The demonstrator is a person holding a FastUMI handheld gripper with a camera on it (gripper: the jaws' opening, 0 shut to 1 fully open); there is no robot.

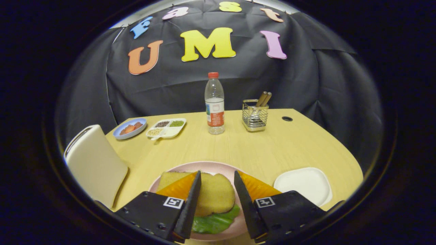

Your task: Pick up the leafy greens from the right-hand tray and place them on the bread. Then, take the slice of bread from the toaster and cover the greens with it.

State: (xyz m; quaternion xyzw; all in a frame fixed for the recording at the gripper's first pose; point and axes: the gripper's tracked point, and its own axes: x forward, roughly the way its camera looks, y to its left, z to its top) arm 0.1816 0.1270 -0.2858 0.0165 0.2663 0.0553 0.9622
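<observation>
Pale wood grain covers the table [238, 146], on which a pink plate [204, 165] is set nearest the gripper [217, 177]. On that plate a slice of bread [214, 194] is laid over the leafy greens [214, 223], whose crinkled green edge is seen sticking out from under the near side of the slice. A second slice [170, 177] is seen beneath and behind, its corner showing beside the left finger. The gripper's fingers are held apart over the plate, with the top slice lying in the gap between them; neither finger is seen pressing on it.

To the right of the plate, just beside it, a white tray [306, 183] is placed. To the left, a cream toaster [93, 163] is stood at the table's edge. Farther back, a blue dish [129, 129] with orange pieces and a white divided tray [167, 128] of grains are set side by side. Beyond the fingers, near the far edge, a clear water bottle [214, 103] with a red cap is stood upright, and a wire utensil holder [255, 115] with wooden handles is placed to its right.
</observation>
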